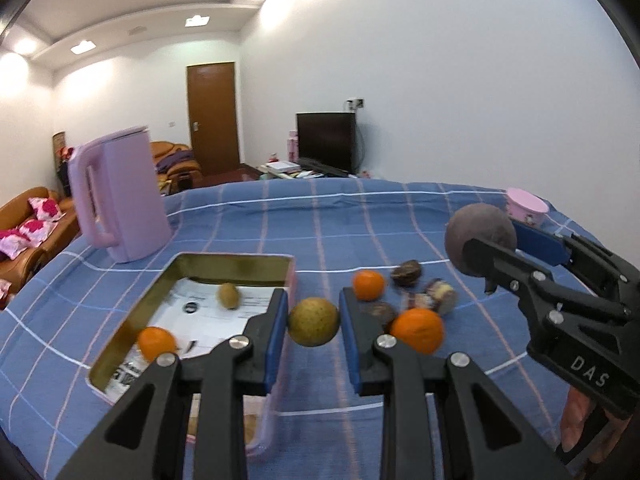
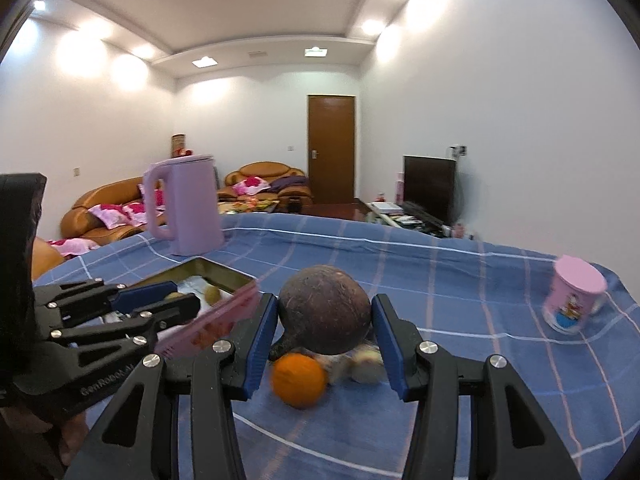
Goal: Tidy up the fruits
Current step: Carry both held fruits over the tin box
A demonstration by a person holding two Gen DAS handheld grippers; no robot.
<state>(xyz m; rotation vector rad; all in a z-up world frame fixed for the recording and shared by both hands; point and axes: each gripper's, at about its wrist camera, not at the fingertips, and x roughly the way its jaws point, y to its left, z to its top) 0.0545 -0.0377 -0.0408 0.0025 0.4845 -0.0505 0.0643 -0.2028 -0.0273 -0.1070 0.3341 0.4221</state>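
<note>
Two hand-held grippers grip fruit: left (image 1: 313, 322) a pear (image 1: 313, 321), right (image 2: 325, 316) a coconut (image 2: 325, 308).

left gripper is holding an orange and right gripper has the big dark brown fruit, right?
Not quite. The left gripper holds a yellow-green fruit, not an orange, as the left wrist view shows. The right gripper does hold the big dark brown fruit.

the left wrist fisheye looks forward along its own fingers, low and close over the blue checked tablecloth (image 1: 320, 224), toward the far door (image 1: 212, 116). the right wrist fisheye sits to its right, faces the same way, equally near. both views share the pink kettle (image 1: 120, 196) far left, the open tin (image 1: 224, 276), the television (image 1: 326, 140) and each other's gripper.
</note>
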